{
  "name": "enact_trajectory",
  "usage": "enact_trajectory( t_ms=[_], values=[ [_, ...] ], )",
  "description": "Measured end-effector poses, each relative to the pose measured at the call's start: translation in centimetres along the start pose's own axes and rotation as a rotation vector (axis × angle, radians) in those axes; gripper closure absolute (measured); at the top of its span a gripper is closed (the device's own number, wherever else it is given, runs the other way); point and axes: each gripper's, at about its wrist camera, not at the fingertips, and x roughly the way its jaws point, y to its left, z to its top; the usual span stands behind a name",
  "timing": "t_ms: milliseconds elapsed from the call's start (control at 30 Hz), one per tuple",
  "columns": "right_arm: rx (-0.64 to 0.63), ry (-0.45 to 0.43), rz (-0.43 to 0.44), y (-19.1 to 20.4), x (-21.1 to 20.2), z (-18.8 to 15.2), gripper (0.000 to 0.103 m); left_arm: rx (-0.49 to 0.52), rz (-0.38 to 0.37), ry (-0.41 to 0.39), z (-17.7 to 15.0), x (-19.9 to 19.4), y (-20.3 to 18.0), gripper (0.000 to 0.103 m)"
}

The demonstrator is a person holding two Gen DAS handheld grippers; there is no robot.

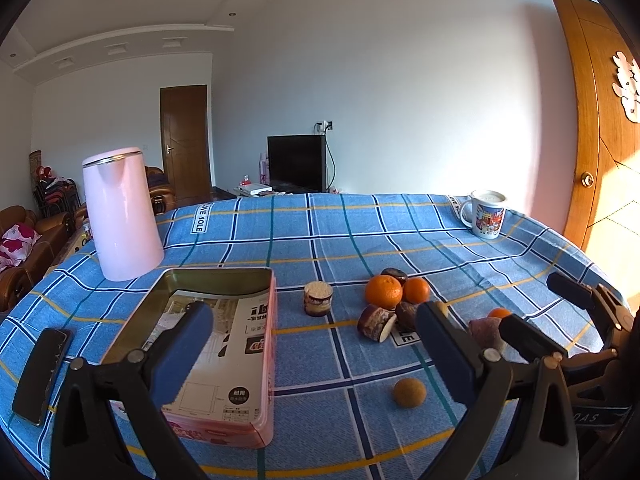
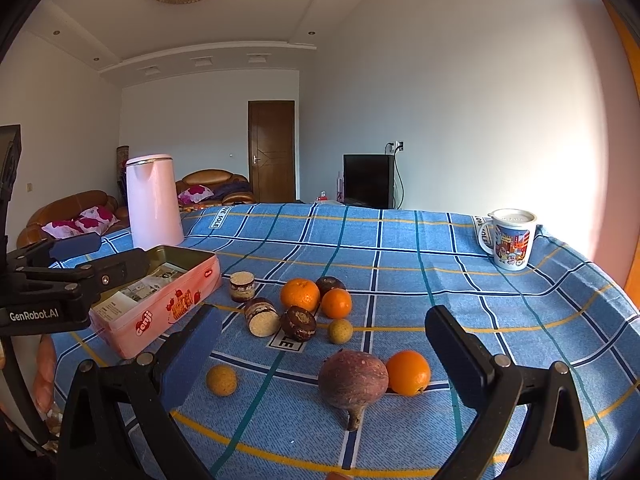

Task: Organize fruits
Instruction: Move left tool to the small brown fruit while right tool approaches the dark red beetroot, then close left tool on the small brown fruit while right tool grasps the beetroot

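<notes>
Fruits lie loose on the blue checked tablecloth: two oranges [image 2: 300,294] [image 2: 336,303], several dark brown fruits [image 2: 298,323], some cut, and two tan balls [image 2: 221,379] [image 2: 340,331]. A big purple fruit [image 2: 353,380] and a third orange [image 2: 408,372] lie nearest, between the fingers of my open right gripper [image 2: 326,360]. An open pink tin [image 1: 269,360] with paper inside stands on the left. My left gripper [image 1: 316,356] is open and holds nothing, its left finger over the tin. A tan ball [image 1: 409,392] lies near its right finger.
A pink kettle [image 1: 122,216] stands behind the tin. A printed mug [image 1: 486,214] sits at the far right of the table. A dark phone [image 1: 42,374] lies at the left edge. Sofas, a door and a television are beyond the table.
</notes>
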Motion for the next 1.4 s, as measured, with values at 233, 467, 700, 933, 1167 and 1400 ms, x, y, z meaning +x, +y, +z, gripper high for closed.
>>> enact_trajectory(
  t_ms=[233, 467, 700, 933, 1167, 1400],
  values=[
    [-0.064, 0.055, -0.058, -0.7, 0.3, -0.8, 0.001, 0.012, -0.033, 0.022, -1.1, 1.0, -0.9, 0.0],
    [-0.015, 0.131, -0.043, -2.2, 1.8, -2.3, 0.002, 0.037, -0.08, 0.068, -2.7, 2.6, -2.5, 0.001],
    [-0.052, 0.17, -0.027, -1.9, 3.7, -2.7, 0.027, 0.078, -0.123, 0.113, -3.7, 3.8, -4.1, 0.016],
    [-0.092, 0.248, 0.015, -1.6, 5.3, -2.9, 0.049, 0.06, -0.205, 0.204, -4.8, 5.4, -4.5, 0.033],
    [-0.134, 0.302, 0.02, -1.3, 6.2, -2.9, 0.049, 0.039, -0.245, 0.282, -5.3, 6.5, -4.6, 0.04],
    [-0.14, 0.34, 0.033, -1.1, 6.7, -3.0, 0.049, 0.067, -0.268, 0.312, -5.9, 6.9, -5.4, 0.056]
  ],
)
